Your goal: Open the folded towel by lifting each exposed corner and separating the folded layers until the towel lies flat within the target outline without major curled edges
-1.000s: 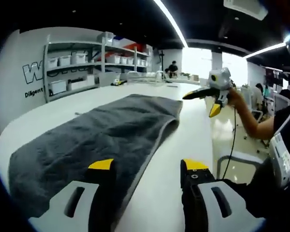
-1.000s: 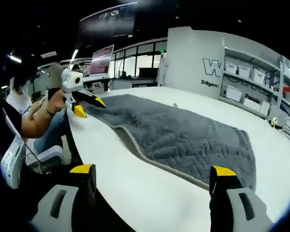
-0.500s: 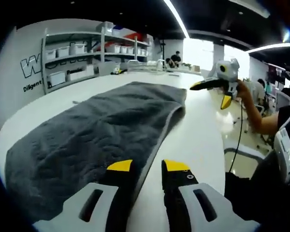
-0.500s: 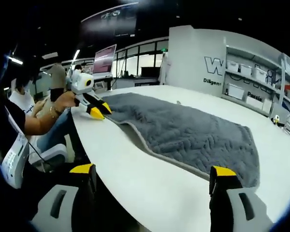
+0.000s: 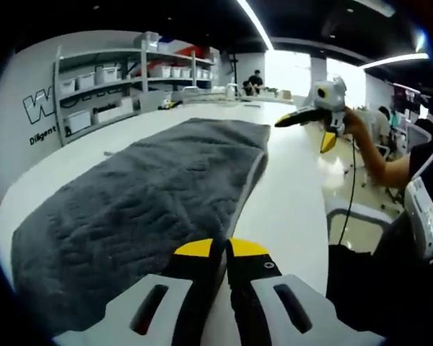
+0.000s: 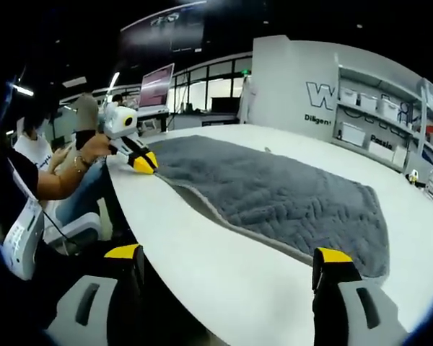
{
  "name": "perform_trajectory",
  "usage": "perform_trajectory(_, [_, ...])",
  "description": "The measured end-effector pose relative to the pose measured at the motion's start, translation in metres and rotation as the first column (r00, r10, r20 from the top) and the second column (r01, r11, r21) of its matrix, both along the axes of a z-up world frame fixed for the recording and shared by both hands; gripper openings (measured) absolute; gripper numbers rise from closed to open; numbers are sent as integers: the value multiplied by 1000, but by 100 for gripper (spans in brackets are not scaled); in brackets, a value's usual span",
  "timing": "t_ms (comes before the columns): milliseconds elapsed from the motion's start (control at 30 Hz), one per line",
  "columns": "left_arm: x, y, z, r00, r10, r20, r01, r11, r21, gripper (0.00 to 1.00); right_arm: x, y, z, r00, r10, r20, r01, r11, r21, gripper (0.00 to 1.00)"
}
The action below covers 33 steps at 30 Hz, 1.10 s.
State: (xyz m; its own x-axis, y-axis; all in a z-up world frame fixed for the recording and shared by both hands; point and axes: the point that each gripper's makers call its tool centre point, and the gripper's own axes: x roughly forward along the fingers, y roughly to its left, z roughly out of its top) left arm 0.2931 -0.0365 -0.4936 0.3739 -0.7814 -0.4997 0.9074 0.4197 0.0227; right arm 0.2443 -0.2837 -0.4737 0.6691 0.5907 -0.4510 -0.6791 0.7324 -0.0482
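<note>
A dark grey towel [image 5: 144, 194] lies spread lengthwise on the white table [image 5: 289, 209], with a pale hem along its near edge [image 6: 224, 223]. My left gripper [image 5: 220, 249] has its yellow-tipped jaws closed together right on that hem at the towel's end. In the right gripper view the left gripper [image 6: 143, 162] sits low at the towel's far-left corner, held by a hand. My right gripper [image 6: 227, 254] stands wide open above the table's front edge, apart from the towel. In the left gripper view, the right gripper [image 5: 303, 131] hovers in the air past the towel's far corner.
Shelves with white bins [image 5: 108, 94] line the wall behind the table. The person's arm [image 5: 375, 155] and a chair [image 5: 353, 223] are off the table's right side. A monitor [image 6: 153, 88] and desks stand in the background.
My left gripper's jaws have gone from wide open to shut at the towel's hem. The right gripper has stayed open and has hardly moved.
</note>
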Motion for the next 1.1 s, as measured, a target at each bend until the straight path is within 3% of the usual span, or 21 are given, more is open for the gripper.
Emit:
perform_trajectory(533, [-10,10,-1,1000,-1,3,1,1000,15,7,-1,-4,-2,1000,-7,-16,7,1000,-11,98])
perform_trajectory(633, [-11,9,2,1000,13,-5,-13,1000,-12,18,-2,-3,-2,1000,-8,-17,7,1000,-3,98])
perform_trajectory(700, [-13,7,12,999,12,36,-11,999,-42,19,-2,-3,0,1000,-5,-15,5,1000,-1,98])
perform_trajectory(800, [-18,5,31,999,27,34,-22,989,-145,24,0,-6,1,1000,-9,-16,9,1000,-3,98])
perform_trajectory(833, [-18,8,41,998,50,27,-44,978,-203,30,1,-7,1,1000,-12,-17,12,1000,-2,98])
perform_trajectory(900, [-17,16,53,996,87,30,-76,963,-258,37,2,-9,2,1000,-17,-17,17,1000,0,98])
perform_trajectory(1000, [-16,31,61,992,115,55,-96,958,-271,43,5,-15,4,999,-29,-18,30,1000,4,98])
perform_trajectory(1100, [-12,46,64,982,168,85,-141,955,-263,58,9,-22,5,999,-47,-16,47,999,7,97])
